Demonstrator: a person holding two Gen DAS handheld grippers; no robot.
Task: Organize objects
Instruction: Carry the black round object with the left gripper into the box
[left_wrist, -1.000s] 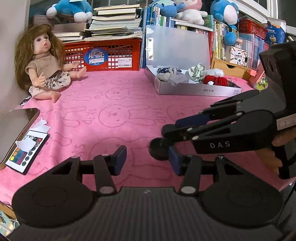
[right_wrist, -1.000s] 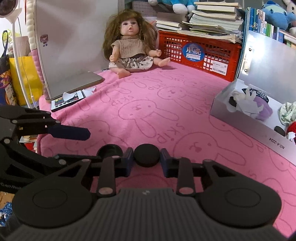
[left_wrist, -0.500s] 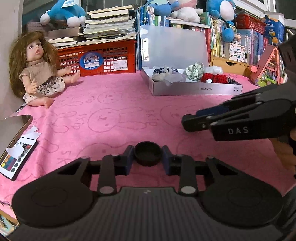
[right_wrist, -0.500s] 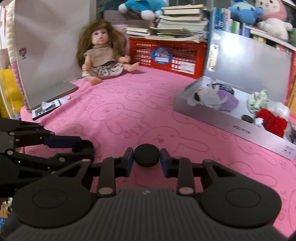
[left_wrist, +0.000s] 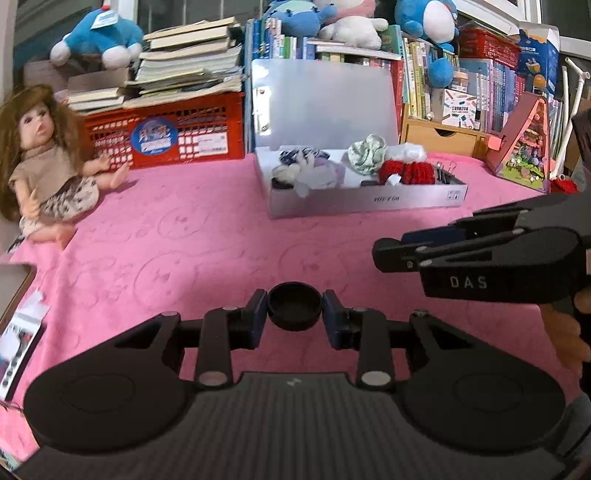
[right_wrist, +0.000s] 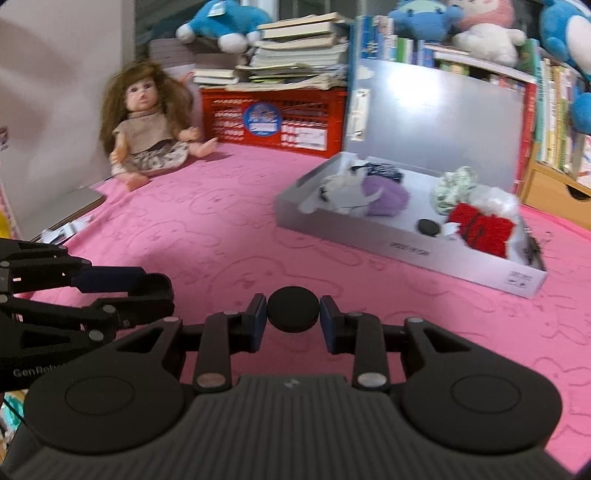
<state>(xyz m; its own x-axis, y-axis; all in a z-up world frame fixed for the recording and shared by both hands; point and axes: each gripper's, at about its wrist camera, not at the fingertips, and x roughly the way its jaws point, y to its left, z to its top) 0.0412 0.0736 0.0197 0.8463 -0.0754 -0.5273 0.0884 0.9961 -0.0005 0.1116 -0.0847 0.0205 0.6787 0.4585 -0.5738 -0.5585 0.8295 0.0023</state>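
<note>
Left hand-held gripper (left_wrist: 294, 314): its 2 blue pads pinch a small black round cup-like cap (left_wrist: 294, 309), open side up, at lower centre of the left wrist view.

Right hand-held gripper (right_wrist: 293, 314): its pads pinch a small black disc-shaped lid (right_wrist: 293, 308), flat face showing, at lower centre of the right wrist view.

Both pieces hang clear above the pink rabbit-print cloth (left_wrist: 192, 240) on the bench.

The open grey box (right_wrist: 406, 243), at centre right of the right wrist view, already holds soft fabric items and another black disc (right_wrist: 428, 226).

Handling, as judged: both pieces look like rigid, light plastic with smooth curved rims, so they may pivot or slip between flat pads. The sound hold is across the full diameter, pads square on opposite rim points, as now. Fragility appears low.
</note>
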